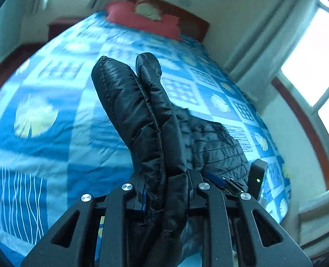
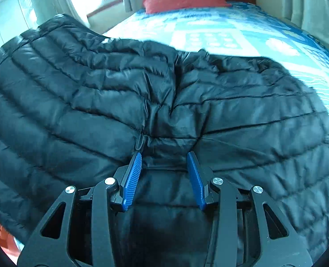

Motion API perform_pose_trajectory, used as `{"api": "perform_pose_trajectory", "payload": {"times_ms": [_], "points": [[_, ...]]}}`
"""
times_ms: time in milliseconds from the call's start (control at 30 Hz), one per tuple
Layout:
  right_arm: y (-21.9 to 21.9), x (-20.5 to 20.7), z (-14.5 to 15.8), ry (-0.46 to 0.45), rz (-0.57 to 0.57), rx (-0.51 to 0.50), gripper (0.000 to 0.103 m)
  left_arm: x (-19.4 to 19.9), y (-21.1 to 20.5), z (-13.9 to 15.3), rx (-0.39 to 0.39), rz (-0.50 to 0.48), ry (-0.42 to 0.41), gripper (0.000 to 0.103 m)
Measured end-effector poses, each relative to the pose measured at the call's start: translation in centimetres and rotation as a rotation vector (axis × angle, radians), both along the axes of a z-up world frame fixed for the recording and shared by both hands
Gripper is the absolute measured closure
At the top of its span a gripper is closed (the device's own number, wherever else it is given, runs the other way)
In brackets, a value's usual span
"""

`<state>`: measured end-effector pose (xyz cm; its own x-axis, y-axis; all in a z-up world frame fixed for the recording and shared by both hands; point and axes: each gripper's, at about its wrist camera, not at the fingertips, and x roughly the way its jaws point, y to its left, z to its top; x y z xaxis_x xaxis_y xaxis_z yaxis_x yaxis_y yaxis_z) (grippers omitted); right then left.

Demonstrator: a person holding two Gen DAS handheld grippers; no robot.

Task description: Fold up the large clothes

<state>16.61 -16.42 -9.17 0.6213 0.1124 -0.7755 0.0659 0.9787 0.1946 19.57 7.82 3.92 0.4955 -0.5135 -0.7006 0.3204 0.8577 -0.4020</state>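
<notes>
Over the blue quilt [image 1: 53,133] my left gripper [image 1: 164,191] clamps the black jacket [image 2: 164,102] edge, right gripper [image 2: 164,173] pinches a fold; I should lift evenly.

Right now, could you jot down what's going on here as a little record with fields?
setting: bed with blue patterned quilt, red pillow at the head
garment: black puffer jacket spread on the quilt
left tongs: clamped on a padded fold of the jacket, lifted off the quilt
right tongs: blue pads pressed against bunched jacket fabric
</notes>
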Motion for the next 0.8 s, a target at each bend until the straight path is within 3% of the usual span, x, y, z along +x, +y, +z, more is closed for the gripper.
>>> {"api": "perform_pose_trajectory", "payload": {"times_ms": [100,233,367,567,800], "points": [[-1.9,-2.2,1.4,-0.031,-0.018,-0.036,0.059,-0.1,-4.2,1.6,0.038,-0.038,-0.028,0.08],[-5.9,-5.4,2.3,-0.047,-0.074,-0.01,0.054,-0.5,-9.8,3.0,0.096,-0.105,-0.055,0.08],[-9.1,-8.1,2.5,-0.047,-0.138,-0.003,0.054,-1.1,-15.4,2.8,0.152,-0.176,-0.07,0.08],[-13.6,-11.5,2.6,-0.055,-0.22,0.008,0.052,-1.7,-23.2,0.1,0.219,-0.259,-0.05,0.08],[-17.8,-14.3,1.4,-0.035,-0.295,0.043,0.052,-2.7,-29.1,-5.6,0.278,-0.29,0.006,0.08]]}}
